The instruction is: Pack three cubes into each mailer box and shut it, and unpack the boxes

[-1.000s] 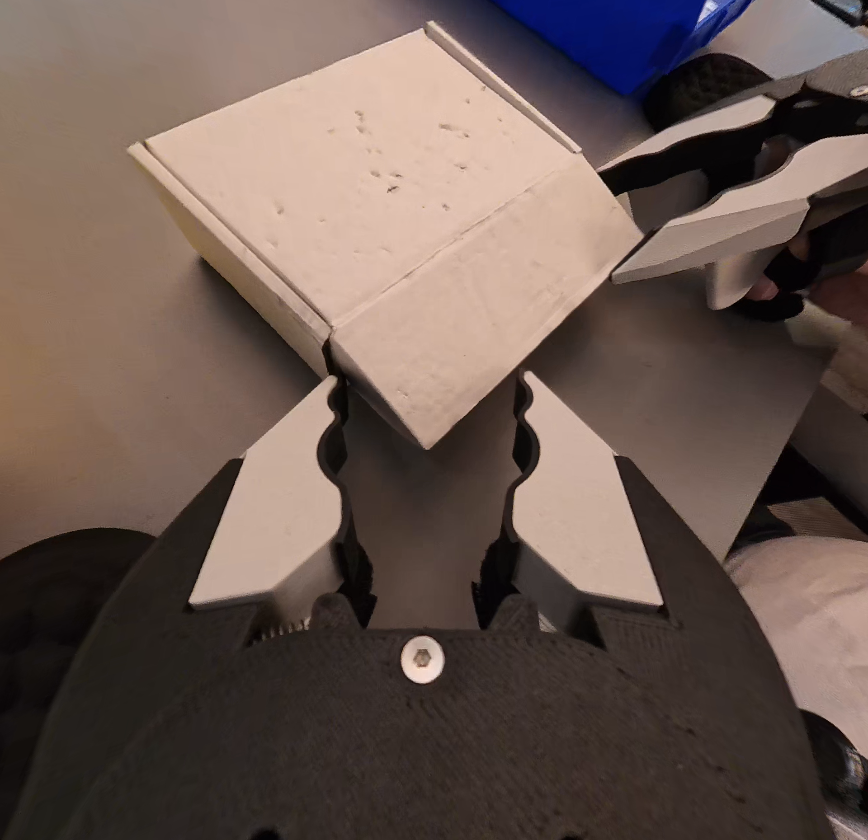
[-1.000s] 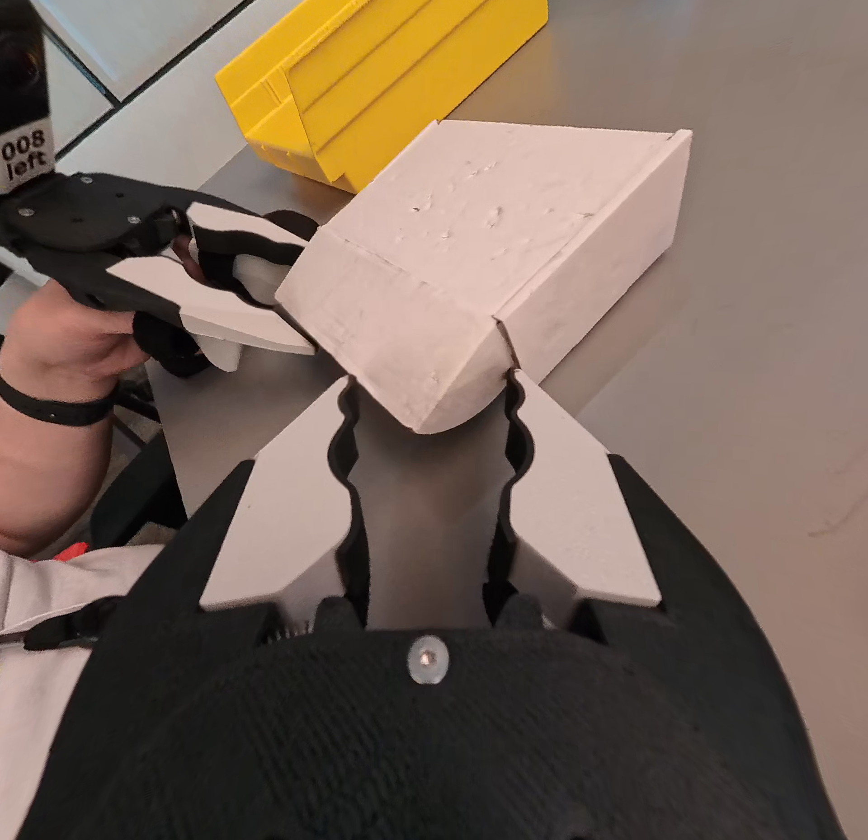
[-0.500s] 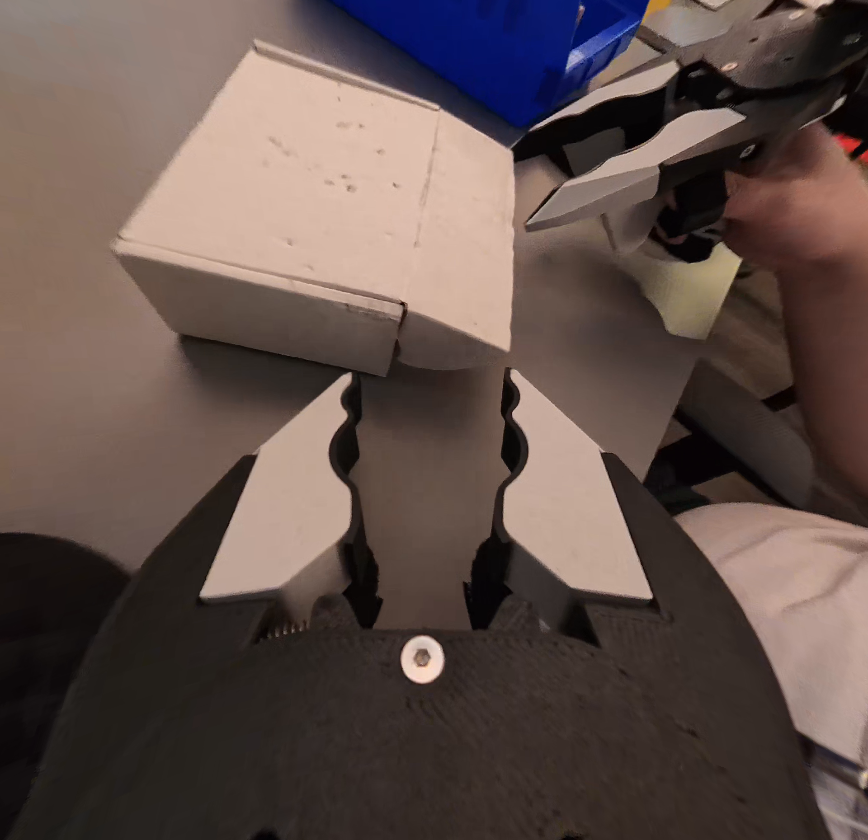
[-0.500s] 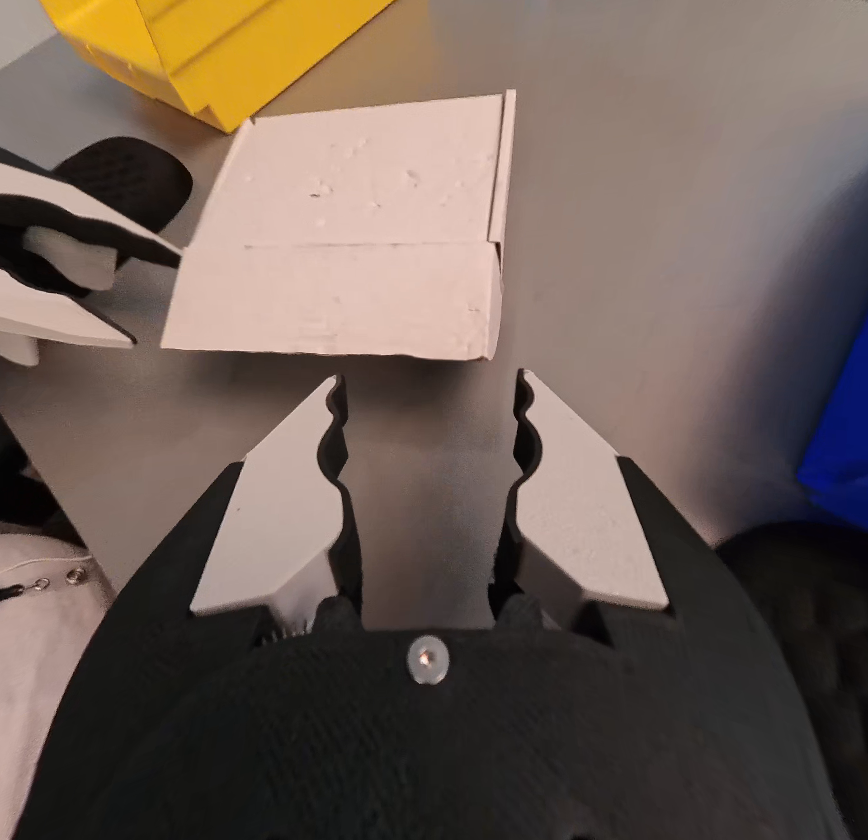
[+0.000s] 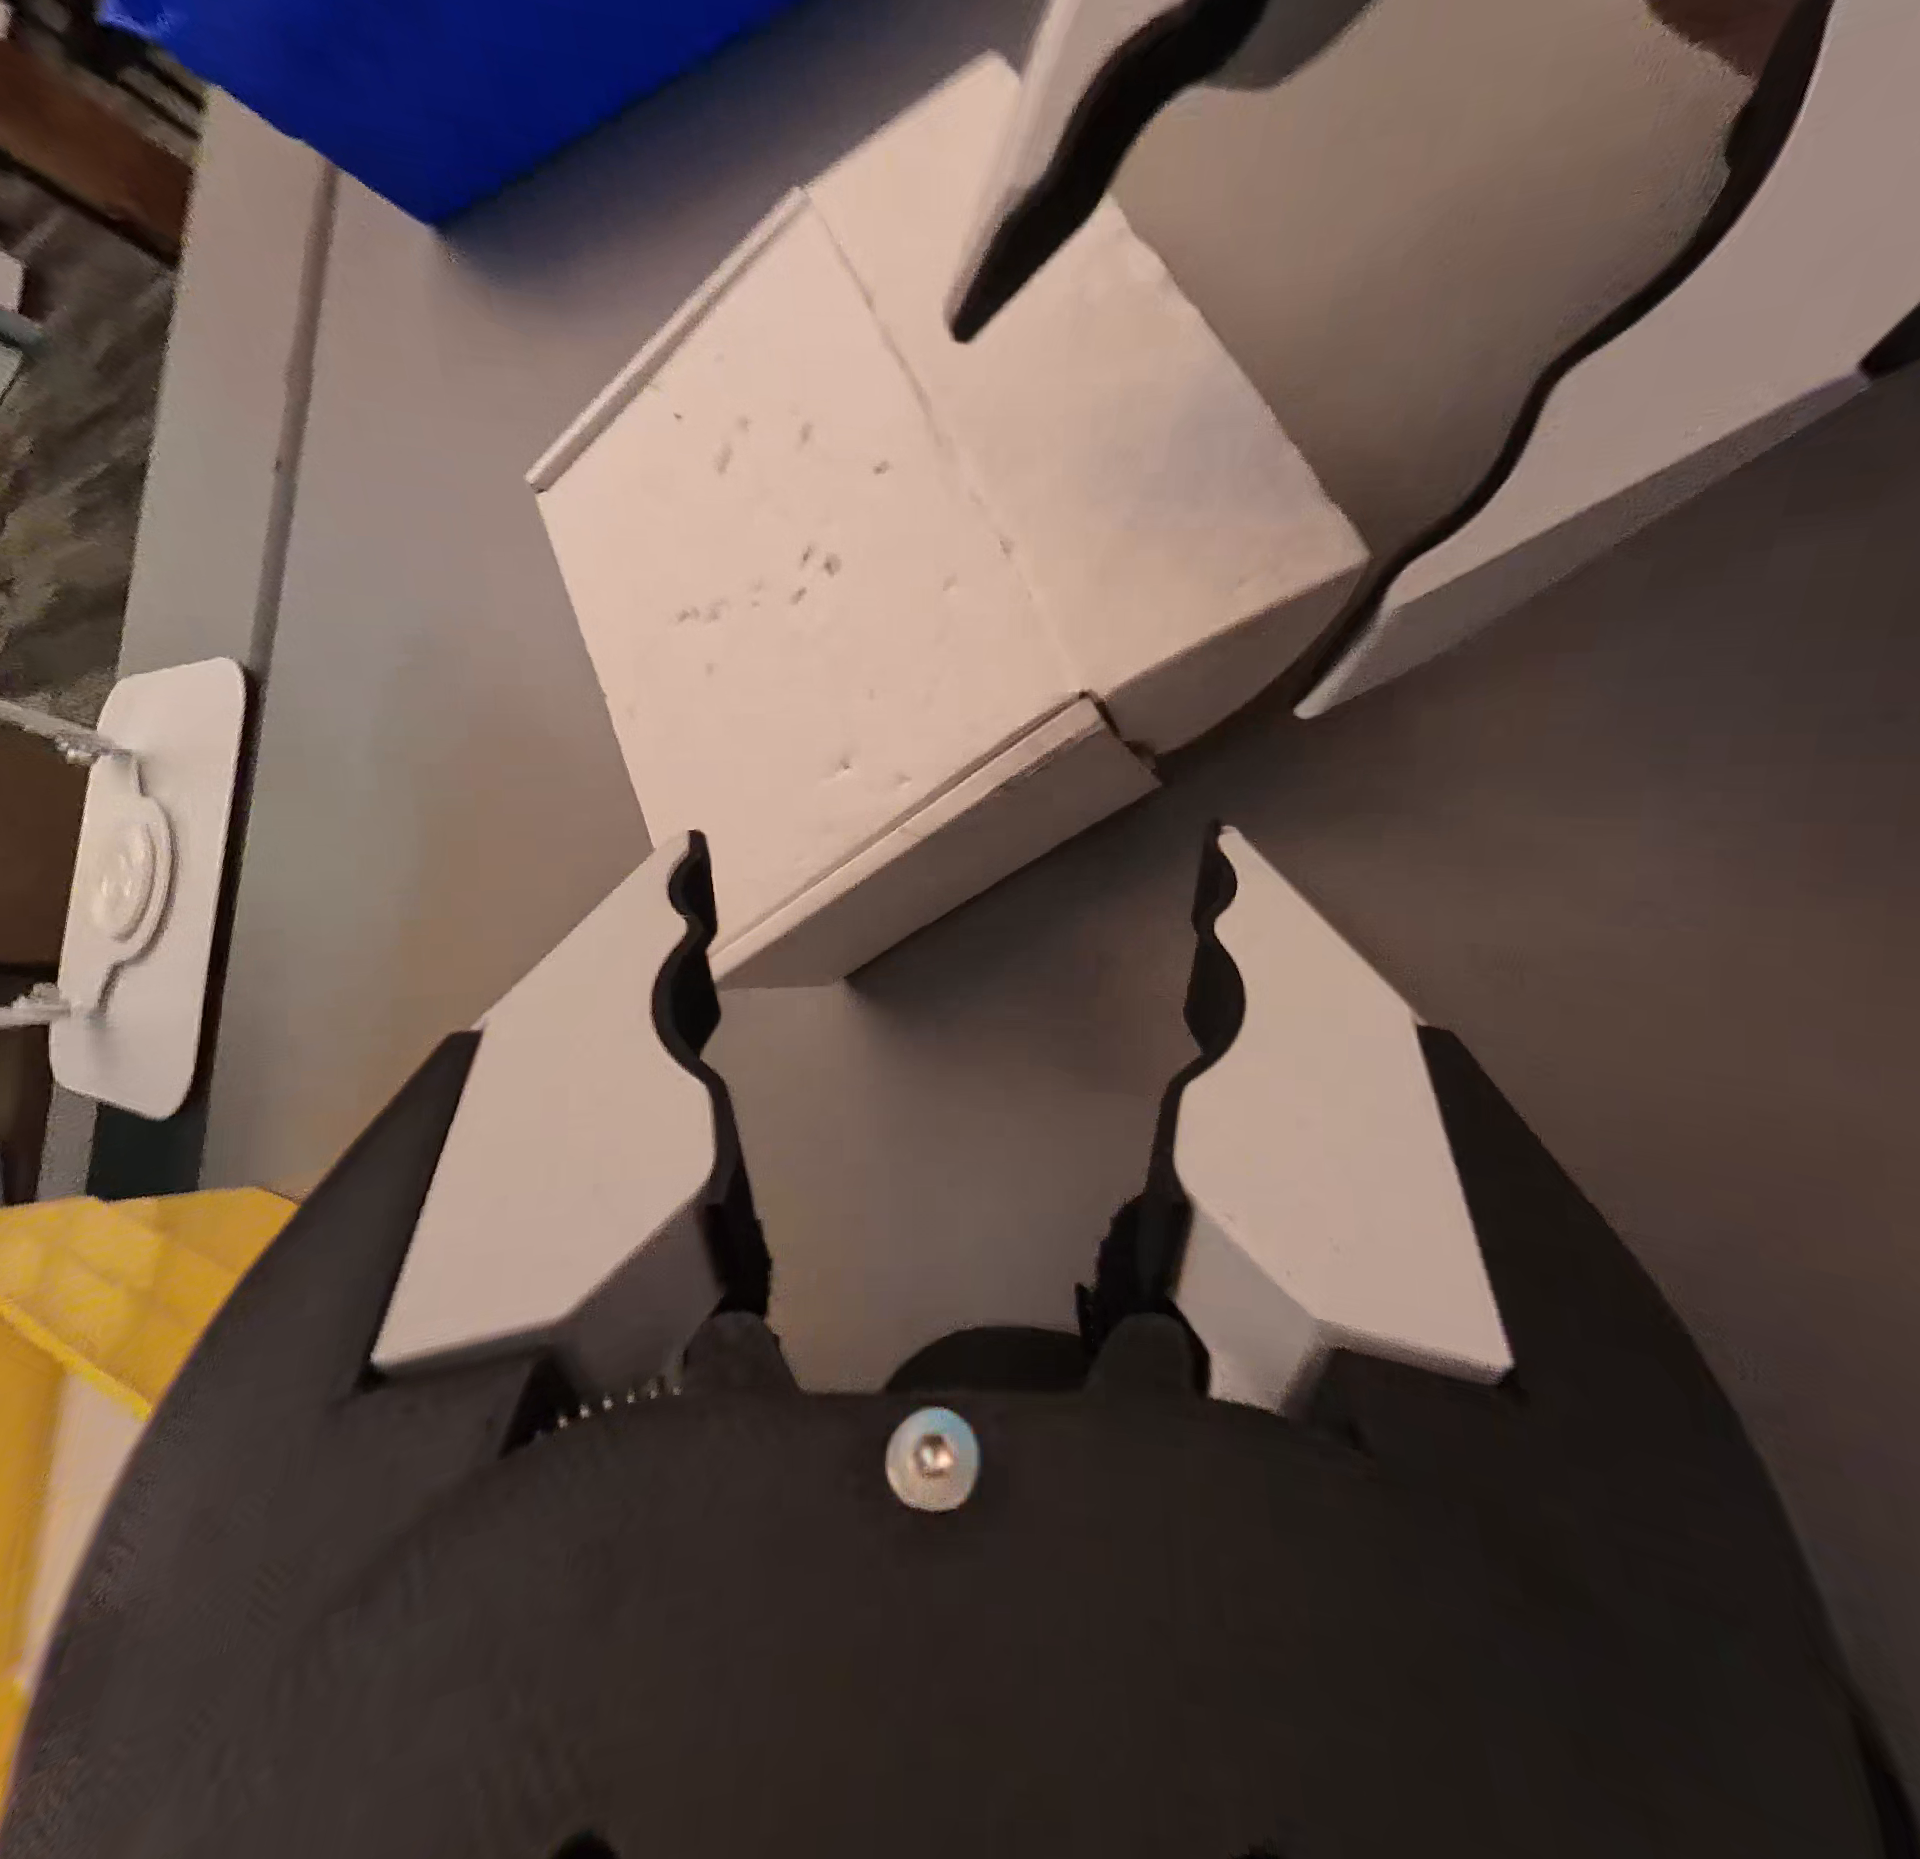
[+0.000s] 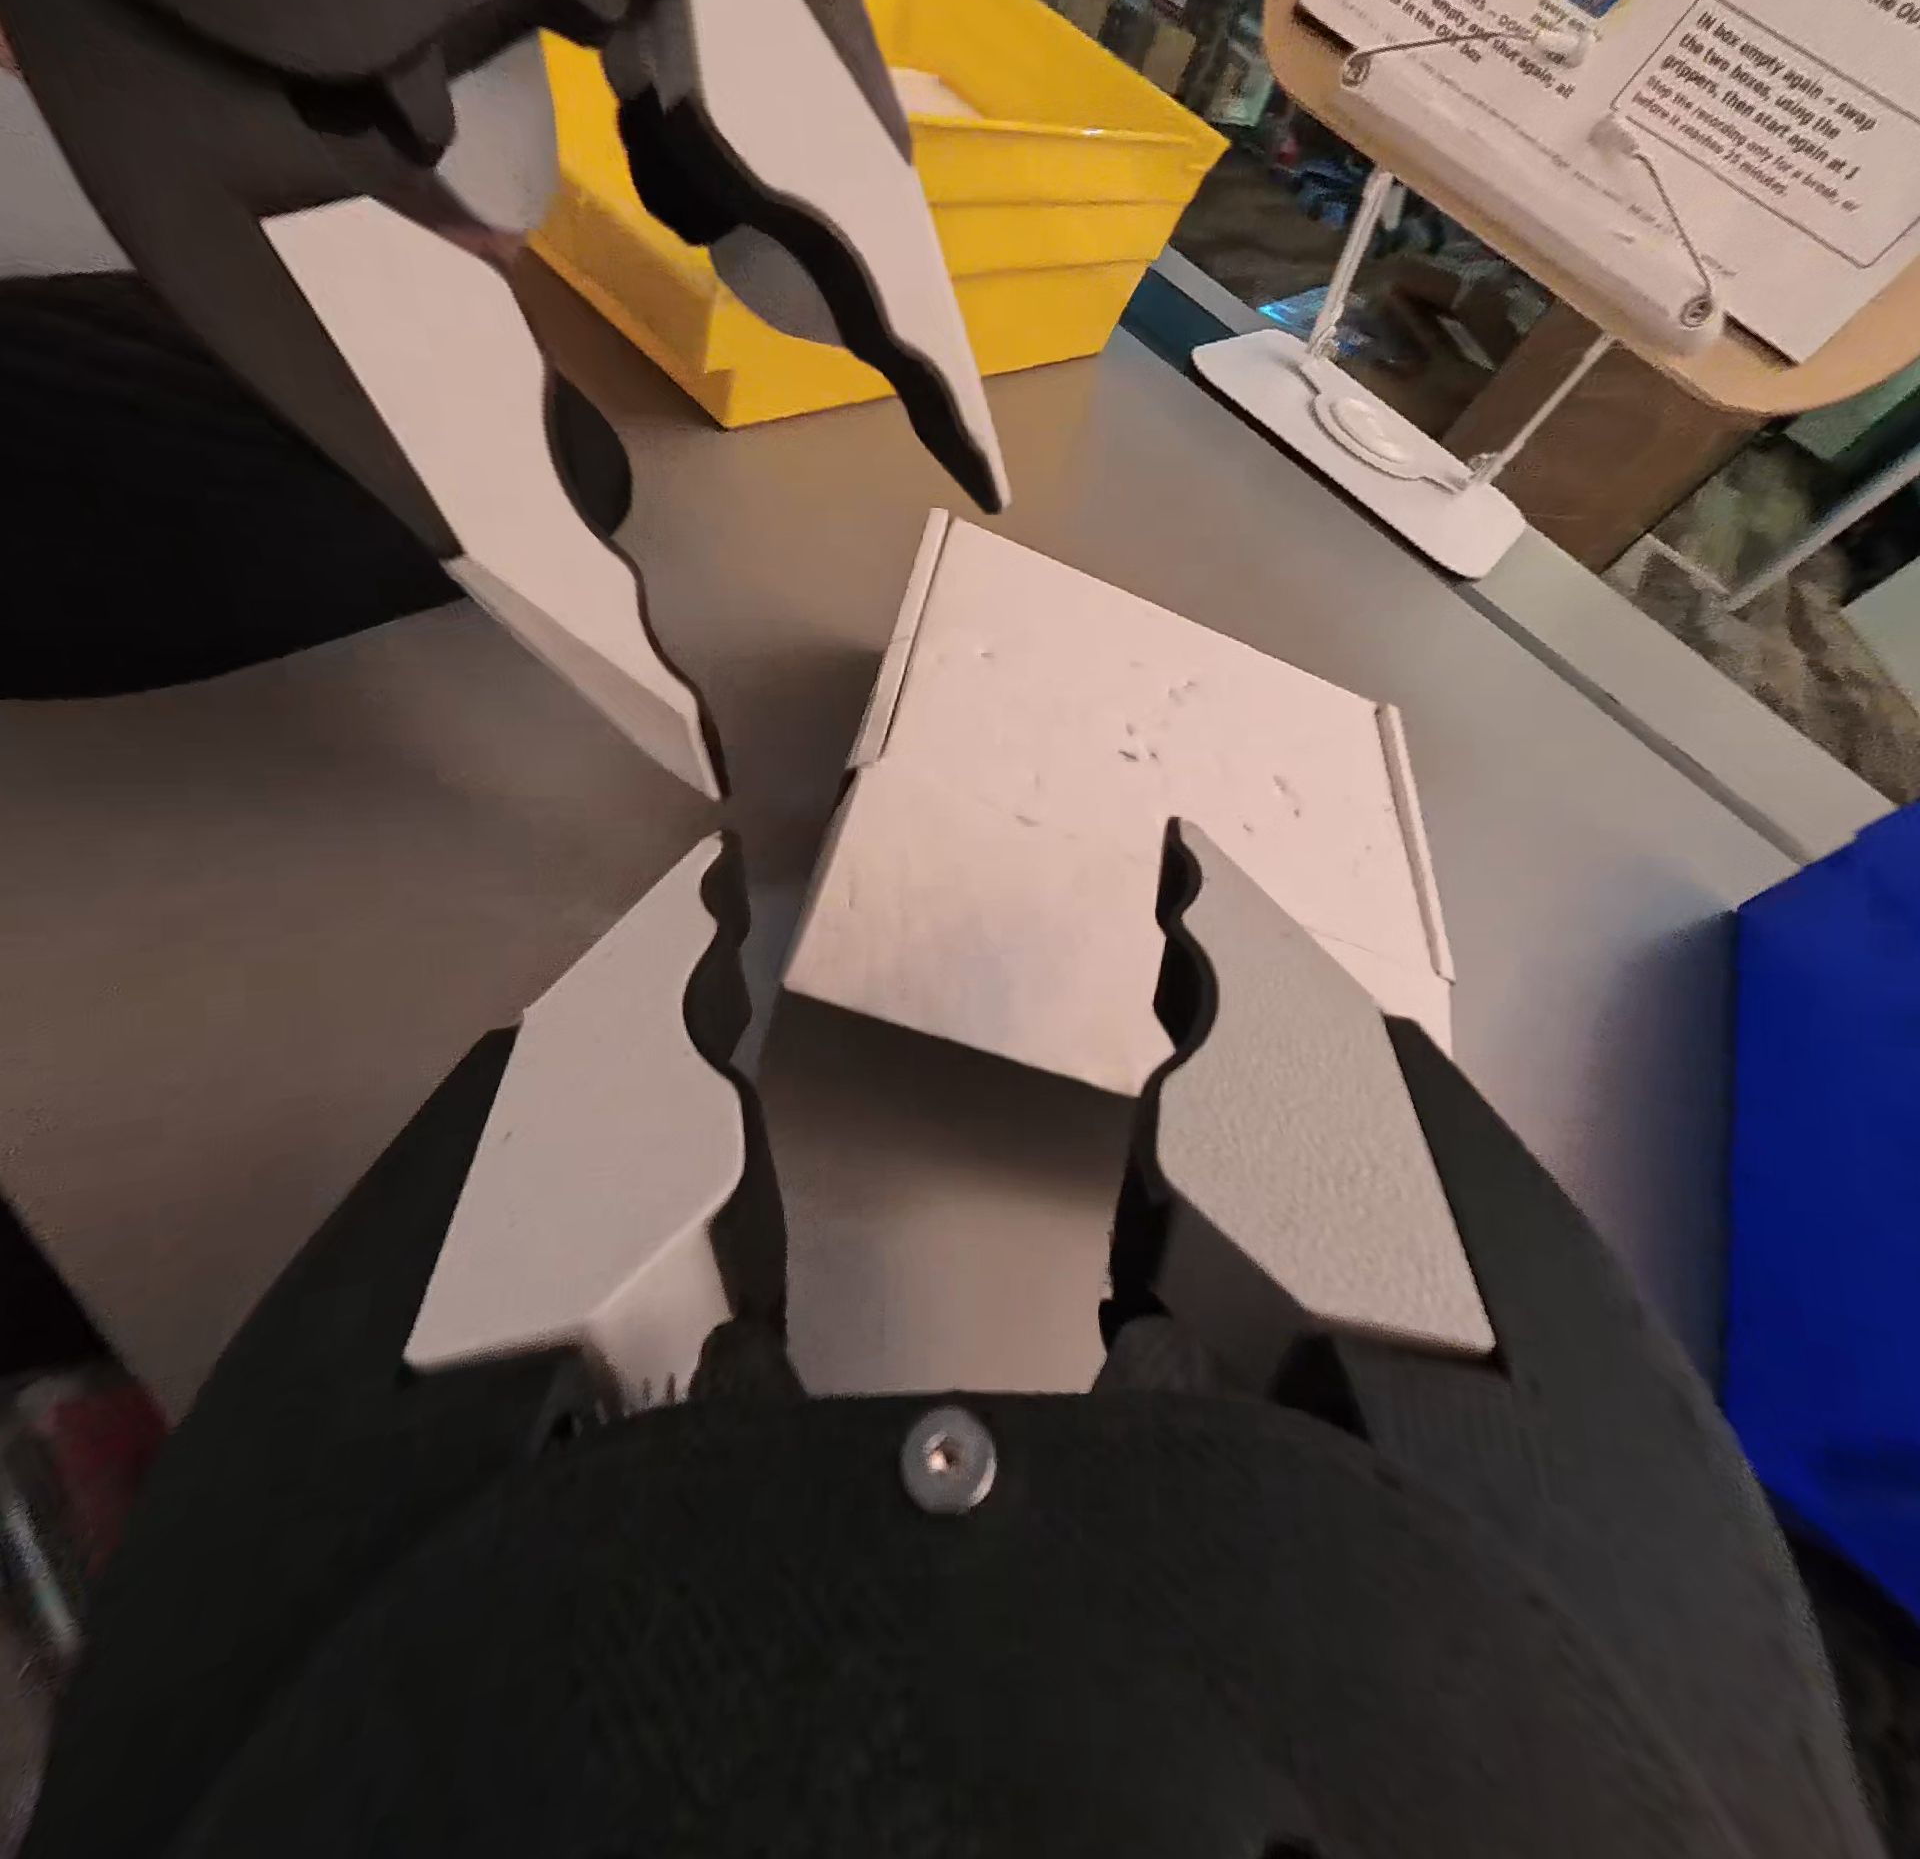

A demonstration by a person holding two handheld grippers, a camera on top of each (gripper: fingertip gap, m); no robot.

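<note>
Right ahead of the left gripper [image 5: 954, 879], the white mailer box [image 5: 831, 604] sits on the grey table [image 5: 1558, 926], lid closed. Its near corner pokes in just past the left gripper's fingertips, close to the left-hand finger. That gripper is released, jaws spread wide with nothing between them but table.

From the right wrist view, the right gripper [image 6: 945, 853] is also spread wide and holding nothing. The box's front flap [image 6: 966, 926] sticks out toward it, tilted up a bit, and the flap's near edge lies between its two fingers. Can't tell if either finger actually touches the cardboard. The box top has some small dents and scuffs.

Both grippers meet over the same box from roughly opposite sides. In the left wrist view the right gripper comes in from the upper right, one finger tip over the lid and the other just beside the flap's corner. In the right wrist view the left gripper hangs in from the upper left, its lower finger tip nearly meeting the right gripper's left fingertip.

Beyond the box from the right gripper there's a yellow bin [image 6: 1039, 209], plus a paper stand [image 6: 1371, 459] farther right. A blue bin [image 6: 1829, 1134] sits just off the right gripper's right side.
</note>
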